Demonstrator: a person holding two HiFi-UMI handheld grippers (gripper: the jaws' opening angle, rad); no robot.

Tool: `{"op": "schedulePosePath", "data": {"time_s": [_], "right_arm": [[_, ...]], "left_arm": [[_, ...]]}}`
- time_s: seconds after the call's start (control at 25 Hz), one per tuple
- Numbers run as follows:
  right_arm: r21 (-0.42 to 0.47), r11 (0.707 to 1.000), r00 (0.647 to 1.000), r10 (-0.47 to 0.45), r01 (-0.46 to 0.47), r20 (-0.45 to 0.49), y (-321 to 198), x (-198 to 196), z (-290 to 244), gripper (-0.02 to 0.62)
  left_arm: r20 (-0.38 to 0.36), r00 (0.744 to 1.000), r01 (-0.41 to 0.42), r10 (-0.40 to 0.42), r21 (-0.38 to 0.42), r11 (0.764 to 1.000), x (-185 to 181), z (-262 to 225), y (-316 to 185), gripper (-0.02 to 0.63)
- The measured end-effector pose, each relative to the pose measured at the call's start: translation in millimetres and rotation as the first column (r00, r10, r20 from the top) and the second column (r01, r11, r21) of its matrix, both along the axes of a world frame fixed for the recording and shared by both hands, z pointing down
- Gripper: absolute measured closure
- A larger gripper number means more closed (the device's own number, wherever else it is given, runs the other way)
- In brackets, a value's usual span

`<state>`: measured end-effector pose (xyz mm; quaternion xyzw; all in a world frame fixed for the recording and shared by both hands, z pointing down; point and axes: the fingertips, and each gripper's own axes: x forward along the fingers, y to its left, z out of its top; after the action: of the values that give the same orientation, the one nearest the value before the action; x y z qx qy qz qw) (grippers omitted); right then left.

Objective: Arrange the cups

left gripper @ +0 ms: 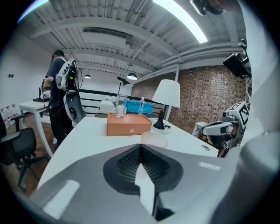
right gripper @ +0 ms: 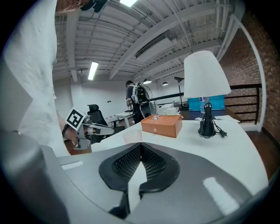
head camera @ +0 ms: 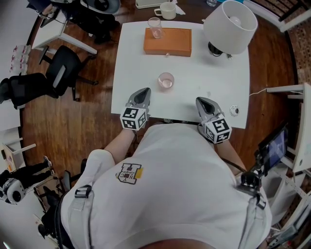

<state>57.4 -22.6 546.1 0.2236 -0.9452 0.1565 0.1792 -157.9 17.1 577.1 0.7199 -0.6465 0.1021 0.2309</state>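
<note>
The left gripper (head camera: 144, 92) and the right gripper (head camera: 202, 101) were positioned at the near edge of the white table (head camera: 204, 78), well apart from each other. Each had its jaws closed together with nothing between them. A pink-tinted glass cup (head camera: 165, 80) stood upright on the table, ahead of the two grippers and between them, touching neither. A clear glass (head camera: 155, 26) stood upright on the left end of an orange box (head camera: 170, 43) at the far side of the table. A white-shaded lamp (head camera: 231, 26) stood to the right of the box. A white mug (head camera: 167, 10) stood beyond the table's far edge.
</note>
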Motion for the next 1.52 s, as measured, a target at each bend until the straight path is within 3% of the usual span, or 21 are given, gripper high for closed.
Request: {"op": "schedulePosePath", "data": {"time_s": [0.44, 0.68, 0.92, 1.12, 1.24, 1.32, 1.52], "right_arm": [[-0.012, 1.000, 1.000, -0.014, 0.015, 0.008, 0.4, 1.2, 1.3, 0.595], [0.011, 0.992, 0.992, -0.126, 0.126, 0.007, -0.4, -16.0, 10.9, 0.595], [0.073, 0.962, 0.965, -0.262, 0.264, -0.030, -4.5, -58.0, 18.2, 0.592], [0.075, 0.947, 0.947, -0.305, 0.313, -0.097, -0.7, -105.8, 41.1, 0.290], [0.095, 0.945, 0.942, -0.295, 0.313, -0.160, 0.6, -134.3, 56.7, 0.158], [0.089, 0.952, 0.943, -0.272, 0.293, -0.193, -0.9, -149.8, 67.6, 0.097], [0.087, 0.970, 0.944, -0.197, 0.227, -0.264, -12.8, -176.1, 93.2, 0.089]], "left_arm": [[0.007, 1.000, 0.017, -0.017, -0.005, 1.000, 1.9, -4.7, 0.6, 0.606], [0.034, 0.997, 0.073, -0.071, -0.053, 0.996, 9.0, -0.1, 18.8, 0.606], [0.033, 0.991, 0.131, -0.128, -0.086, 0.988, 19.5, 0.6, 49.8, 0.606], [0.005, 0.994, 0.107, -0.108, -0.105, 0.989, 6.5, 14.0, 64.5, 0.606], [-0.012, 0.999, 0.049, -0.050, -0.107, 0.993, -5.9, 20.0, 65.7, 0.606], [-0.019, 1.000, -0.002, 0.000, -0.111, 0.994, -12.9, 24.3, 65.1, 0.606], [-0.055, 0.996, -0.070, 0.065, -0.108, 0.992, -32.7, 32.1, 62.8, 0.606]]}}
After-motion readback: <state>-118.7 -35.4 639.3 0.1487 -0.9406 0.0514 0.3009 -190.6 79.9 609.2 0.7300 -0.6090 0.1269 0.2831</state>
